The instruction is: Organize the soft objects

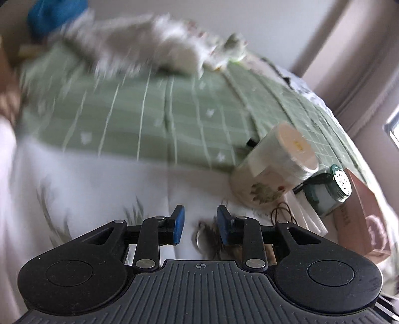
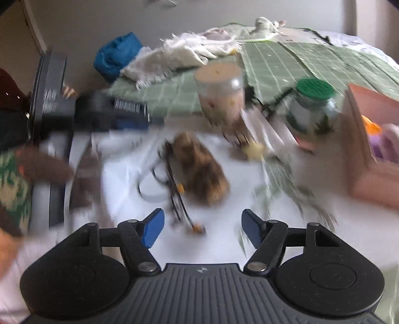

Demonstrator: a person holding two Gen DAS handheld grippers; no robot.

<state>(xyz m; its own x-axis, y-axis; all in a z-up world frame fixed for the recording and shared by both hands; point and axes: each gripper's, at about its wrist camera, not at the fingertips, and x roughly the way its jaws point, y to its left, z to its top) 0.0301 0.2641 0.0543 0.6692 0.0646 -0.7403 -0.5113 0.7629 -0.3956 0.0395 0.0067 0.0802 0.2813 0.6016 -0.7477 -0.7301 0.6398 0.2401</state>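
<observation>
Motion blur smears both of my wrist views. My right gripper (image 2: 202,228) hangs with its blue-padded fingers spread wide and nothing between them. Just ahead of it, on the white bedsheet (image 2: 124,174), lies the brown furry pouch-shaped soft object (image 2: 202,169), with thin dark cords (image 2: 172,189) tangled along its left side. Farther ahead stand a pale lidded jar with a printed pattern (image 2: 222,97) and, to the right, a glass jar with a green lid (image 2: 311,107); a pink open box (image 2: 369,139) sits at the far right.

My left gripper (image 1: 198,225) has its fingers partly apart, gripping nothing. A scrap of the same brown fur shows low between them. Far ahead on the green checked blanket (image 1: 149,119) lies a white fluffy heap (image 1: 149,47), badly blurred, with a blue bundle (image 1: 54,15) at upper left.
</observation>
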